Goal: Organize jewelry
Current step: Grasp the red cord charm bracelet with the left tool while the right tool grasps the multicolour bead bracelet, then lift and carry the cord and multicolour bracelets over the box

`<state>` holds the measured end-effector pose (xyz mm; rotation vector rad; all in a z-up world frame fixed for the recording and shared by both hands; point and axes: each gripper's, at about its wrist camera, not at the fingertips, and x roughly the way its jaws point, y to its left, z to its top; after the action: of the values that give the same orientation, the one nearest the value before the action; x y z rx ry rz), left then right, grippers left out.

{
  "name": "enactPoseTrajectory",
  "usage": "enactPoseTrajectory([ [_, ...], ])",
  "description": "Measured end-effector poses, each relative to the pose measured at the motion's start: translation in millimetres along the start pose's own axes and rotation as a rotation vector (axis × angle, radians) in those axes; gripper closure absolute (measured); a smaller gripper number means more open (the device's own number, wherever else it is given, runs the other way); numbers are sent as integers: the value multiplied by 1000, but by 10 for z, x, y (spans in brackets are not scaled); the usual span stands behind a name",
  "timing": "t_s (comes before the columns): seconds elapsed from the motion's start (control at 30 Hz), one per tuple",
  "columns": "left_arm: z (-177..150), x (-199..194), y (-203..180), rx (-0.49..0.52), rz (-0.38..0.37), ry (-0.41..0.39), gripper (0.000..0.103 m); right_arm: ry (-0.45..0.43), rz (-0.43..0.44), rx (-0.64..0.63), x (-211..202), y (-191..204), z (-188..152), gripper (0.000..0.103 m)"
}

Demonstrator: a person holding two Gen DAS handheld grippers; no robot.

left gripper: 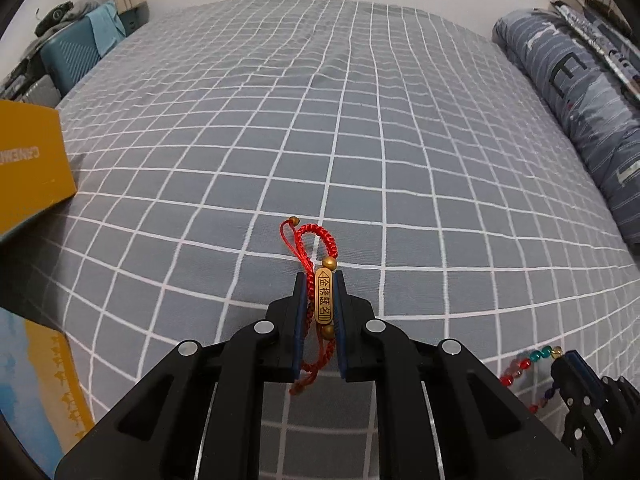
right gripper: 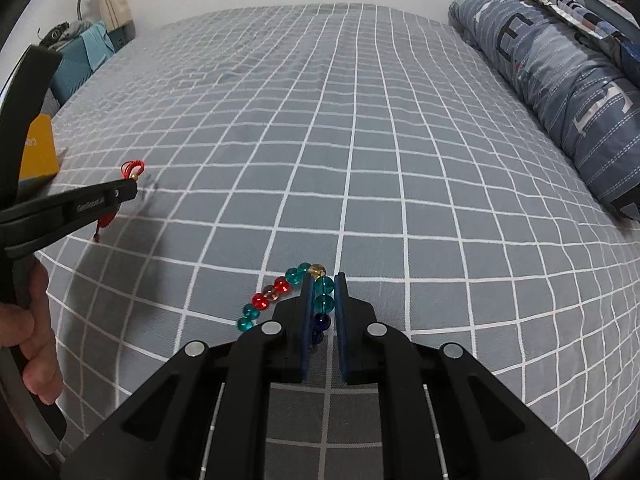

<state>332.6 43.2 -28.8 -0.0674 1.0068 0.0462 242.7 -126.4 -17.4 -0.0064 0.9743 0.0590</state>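
My left gripper [left gripper: 322, 280] is shut on a red braided cord bracelet [left gripper: 316, 240] with a gold engraved bar, held above the grey checked bedsheet [left gripper: 320, 140]. Its cord loops stick out past the fingertips and hang below. My right gripper [right gripper: 324, 280] is shut on a bracelet of teal, red, blue and amber glass beads [right gripper: 276, 290], which curves out to the left of the fingers. The left gripper [right gripper: 132, 192] with the red bracelet [right gripper: 134, 169] shows at the left of the right wrist view. The bead bracelet [left gripper: 528, 364] and the right gripper [left gripper: 564, 360] show at the lower right of the left wrist view.
A yellow box [left gripper: 28, 164] lies on the bed at the left; it also shows in the right wrist view [right gripper: 40, 148]. A rolled blue quilt [right gripper: 560, 72] lies along the right edge. A teal suitcase [left gripper: 72, 56] stands beyond the far left corner.
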Motion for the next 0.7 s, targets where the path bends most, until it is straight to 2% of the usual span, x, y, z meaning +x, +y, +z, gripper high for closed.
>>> enactPoseTrajectory([
  [0.33,-76,-445,-108,37,-22,-40,91,-79,29,5,-391,-25,39,94],
  [0.5,-237,-631,-175,66,-17,-56,91,-127,13,7,-607,-93,27,94],
  [0.7,-431,-857,-145,67,-47,-64,91,-161,9,14,-826,-166,-21,94],
])
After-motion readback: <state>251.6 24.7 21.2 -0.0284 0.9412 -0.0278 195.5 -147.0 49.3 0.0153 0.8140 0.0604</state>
